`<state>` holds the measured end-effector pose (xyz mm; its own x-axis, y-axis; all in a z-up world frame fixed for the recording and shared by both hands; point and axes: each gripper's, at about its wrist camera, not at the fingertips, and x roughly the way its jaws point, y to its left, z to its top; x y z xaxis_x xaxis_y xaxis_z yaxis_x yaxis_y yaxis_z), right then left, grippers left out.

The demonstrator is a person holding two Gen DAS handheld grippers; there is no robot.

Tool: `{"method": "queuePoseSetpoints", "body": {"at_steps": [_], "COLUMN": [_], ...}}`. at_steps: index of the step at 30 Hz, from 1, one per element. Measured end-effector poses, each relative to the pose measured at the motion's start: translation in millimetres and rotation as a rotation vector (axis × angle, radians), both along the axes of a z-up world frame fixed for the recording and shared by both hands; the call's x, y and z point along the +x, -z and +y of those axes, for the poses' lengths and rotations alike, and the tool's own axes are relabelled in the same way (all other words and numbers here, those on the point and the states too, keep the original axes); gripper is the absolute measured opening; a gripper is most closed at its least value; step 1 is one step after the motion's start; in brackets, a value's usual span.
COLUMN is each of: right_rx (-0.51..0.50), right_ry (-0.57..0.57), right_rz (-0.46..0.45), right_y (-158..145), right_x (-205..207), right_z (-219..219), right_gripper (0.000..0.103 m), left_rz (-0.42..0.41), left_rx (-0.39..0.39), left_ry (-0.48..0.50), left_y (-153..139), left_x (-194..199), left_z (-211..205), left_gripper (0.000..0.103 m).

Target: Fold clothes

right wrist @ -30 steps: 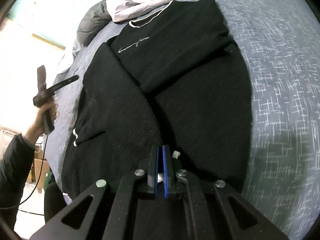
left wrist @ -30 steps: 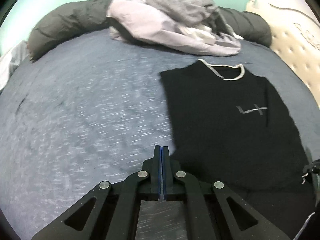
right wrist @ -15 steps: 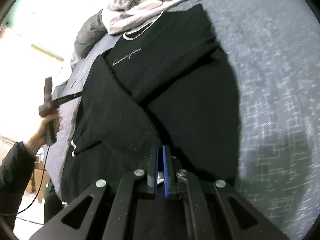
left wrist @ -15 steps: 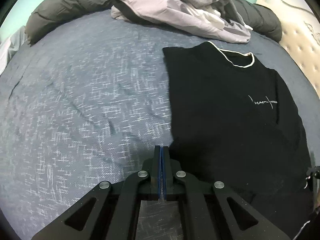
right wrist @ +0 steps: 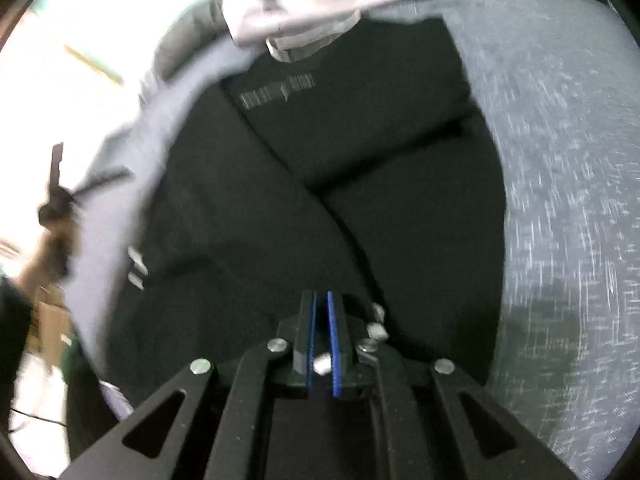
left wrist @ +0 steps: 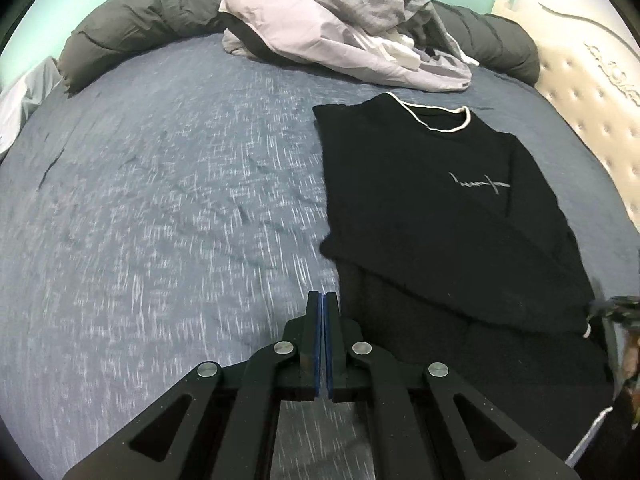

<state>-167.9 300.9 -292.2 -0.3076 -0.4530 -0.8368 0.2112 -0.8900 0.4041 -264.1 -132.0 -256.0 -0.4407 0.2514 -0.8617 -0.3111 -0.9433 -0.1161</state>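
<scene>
A black shirt (left wrist: pixel 440 200) with a white-trimmed neck and a small grey logo lies on the blue-grey bed sheet (left wrist: pixel 160 200), its sides folded in over the middle. My left gripper (left wrist: pixel 323 300) is shut and empty, hovering over bare sheet just left of the shirt's lower edge. In the right wrist view my right gripper (right wrist: pixel 321 300) sits at the near hem of the shirt (right wrist: pixel 360 140), its pads a sliver apart and shut on black cloth and a white tag. A person's hand holds the left gripper (right wrist: pixel 60 200) at the left edge, blurred.
A heap of grey and lilac clothes (left wrist: pixel 340 28) lies behind the shirt's collar. A dark rolled duvet (left wrist: pixel 140 24) runs along the bed's far edge. A padded cream headboard (left wrist: pixel 592 100) stands at the right. Bare sheet (right wrist: pixel 560 160) lies right of the shirt.
The left gripper has drawn back toward the shirt's lower left, staying shut. The right view has shifted slightly and blurred, and its pads stand a little further apart on the hem.
</scene>
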Motion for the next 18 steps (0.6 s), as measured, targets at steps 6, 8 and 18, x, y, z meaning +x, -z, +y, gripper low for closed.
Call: {"method": "queuePoseSetpoints", "body": {"at_steps": [6,8,18], "right_rx": [0.015,0.003,-0.08], "right_ry": [0.11,0.137,0.142], "right_rz": [0.007,0.009,-0.102], "right_y": [-5.5,-12.2,8.5], "right_x": [14.3,20.7,26.7], "right_z": [19.7,26.0,3.7], "right_gripper": [0.007,0.022,0.053], "left_rz": [-0.001,0.001,0.01], "left_rx": [-0.004,-0.002,0.015], "left_ry": [0.046,0.054,0.05], "left_y": [-15.7,-18.9,-28.8], "left_x": [39.1,48.4,73.9], "left_z": [-3.0,-4.4,-16.0], "left_gripper": [0.001,0.001,0.001]}}
